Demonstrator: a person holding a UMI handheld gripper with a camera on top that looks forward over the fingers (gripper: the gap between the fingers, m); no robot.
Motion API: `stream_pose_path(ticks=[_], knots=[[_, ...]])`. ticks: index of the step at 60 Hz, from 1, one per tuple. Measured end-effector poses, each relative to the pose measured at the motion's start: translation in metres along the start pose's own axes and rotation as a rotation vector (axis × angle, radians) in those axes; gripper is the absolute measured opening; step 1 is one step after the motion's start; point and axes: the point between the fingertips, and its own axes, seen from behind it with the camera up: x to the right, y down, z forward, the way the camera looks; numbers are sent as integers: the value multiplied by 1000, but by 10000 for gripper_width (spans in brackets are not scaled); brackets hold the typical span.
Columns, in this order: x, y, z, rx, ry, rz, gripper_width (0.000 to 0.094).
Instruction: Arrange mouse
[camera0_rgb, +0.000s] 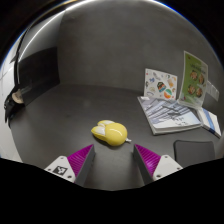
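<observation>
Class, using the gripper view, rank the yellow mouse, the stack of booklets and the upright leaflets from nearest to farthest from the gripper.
1. Yellow mouse, just ahead of the open gripper.
2. Stack of booklets, farther off, right of the mouse.
3. Upright leaflets, behind the booklets.

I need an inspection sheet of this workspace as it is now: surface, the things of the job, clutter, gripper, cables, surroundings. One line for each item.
Surface: a grey table, mostly bare around the mouse.
Job's things: a yellow mouse lies on the table just ahead of the fingers, not touched by them.
Clutter: a stack of papers beyond the right finger; a dark flat thing beside that finger, too cut off to identify.
Gripper: the gripper is open and holds nothing; both pink pads are apart and short of the mouse.
Cables: nothing seen.
Surroundings: a grey wall behind the table; two printed cards stand against it; a dark box-like object at the far left.
</observation>
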Motion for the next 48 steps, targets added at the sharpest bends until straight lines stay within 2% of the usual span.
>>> stream_pose_path(ticks=[2,26,29,30,36,39,44,48], knots=[[0,-5,7,-2,-9,10,822],[13,-52,79,-36,22,51,801],[12,-55,83,-34,26,49,691],[12,-55,83,-34,30,51,616],[9,-54,83,-40,43,43,526],[10,-54,83,-49,51,44,428],[7,-57,78,-57,35,63,381],[12,-83,56,16,35,86,376]])
